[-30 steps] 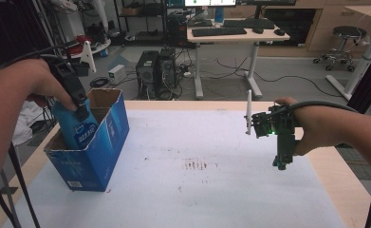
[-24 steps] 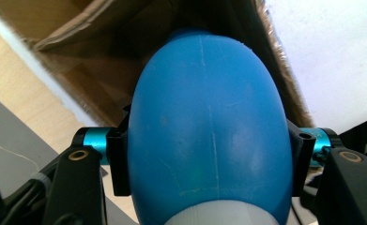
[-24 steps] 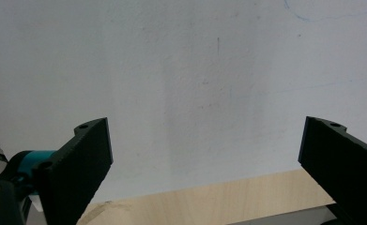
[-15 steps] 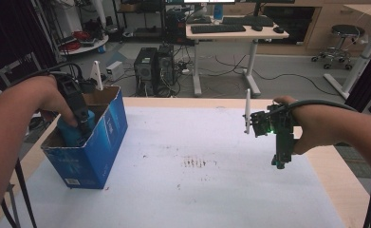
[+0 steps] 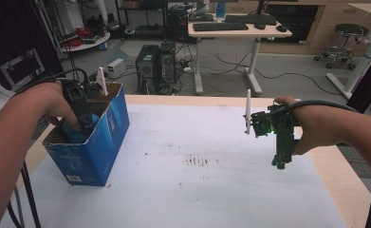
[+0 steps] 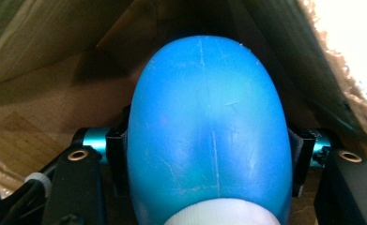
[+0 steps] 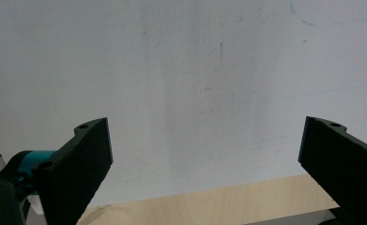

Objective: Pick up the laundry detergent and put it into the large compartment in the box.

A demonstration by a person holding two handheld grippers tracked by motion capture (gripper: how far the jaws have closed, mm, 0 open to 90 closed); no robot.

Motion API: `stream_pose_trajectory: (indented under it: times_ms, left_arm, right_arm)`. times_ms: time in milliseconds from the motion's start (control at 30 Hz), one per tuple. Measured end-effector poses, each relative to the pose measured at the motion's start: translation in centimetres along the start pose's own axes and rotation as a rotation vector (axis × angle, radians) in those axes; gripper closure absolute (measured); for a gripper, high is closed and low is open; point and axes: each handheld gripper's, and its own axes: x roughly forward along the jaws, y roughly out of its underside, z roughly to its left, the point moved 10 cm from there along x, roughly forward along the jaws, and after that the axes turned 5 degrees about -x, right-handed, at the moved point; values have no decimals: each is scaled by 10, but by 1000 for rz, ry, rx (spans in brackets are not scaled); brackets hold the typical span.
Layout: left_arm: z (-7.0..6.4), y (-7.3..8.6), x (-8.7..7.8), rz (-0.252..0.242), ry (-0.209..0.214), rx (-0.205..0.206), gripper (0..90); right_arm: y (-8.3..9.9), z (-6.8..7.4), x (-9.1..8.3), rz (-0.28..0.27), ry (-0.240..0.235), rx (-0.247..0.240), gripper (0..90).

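Blue bottle (image 6: 207, 126): glossy scuffed plastic. Box (image 5: 97, 142): printed cardboard, torn fuzzy rim. Table (image 5: 197, 190): matt white sheet over wood.

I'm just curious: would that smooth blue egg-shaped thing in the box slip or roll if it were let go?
The blue object looks glossy and rounded, so it may slip. The left hand-held gripper pinches its widest part, which probably helps. Released inside the cardboard box, it would likely roll only briefly.

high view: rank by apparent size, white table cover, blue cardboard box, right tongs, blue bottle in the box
1. White table cover, largest by far.
2. Blue cardboard box.
3. Right tongs, open above the cover.
4. Blue bottle, mostly hidden by the box and the left tongs, so its true size is unsure.
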Motion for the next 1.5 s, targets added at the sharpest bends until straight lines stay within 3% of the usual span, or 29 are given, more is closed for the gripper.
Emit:
stream_pose_trajectory:
  times_ms: [133, 567, 1100, 1300, 1500]
  left_arm:
    - [0, -1, 0, 7, -3, 12, 374]
    - [2, -1, -1, 13, 0, -7, 349]
    - [0, 1, -22, -4, -13, -13, 309]
    - [1, 2, -32, -7, -29, -34, 266]
    - [2, 4, -42, -9, -47, -30, 225]
  right_arm:
    - [-1, 0, 0, -1, -2, -2, 22]
    - [2, 0, -1, -4, 2, 4, 22]
    - [1, 1, -1, -8, 4, 2, 22]
    - [3, 0, -2, -12, 11, 3, 22]
    - [2, 0, -2, -16, 9, 3, 22]
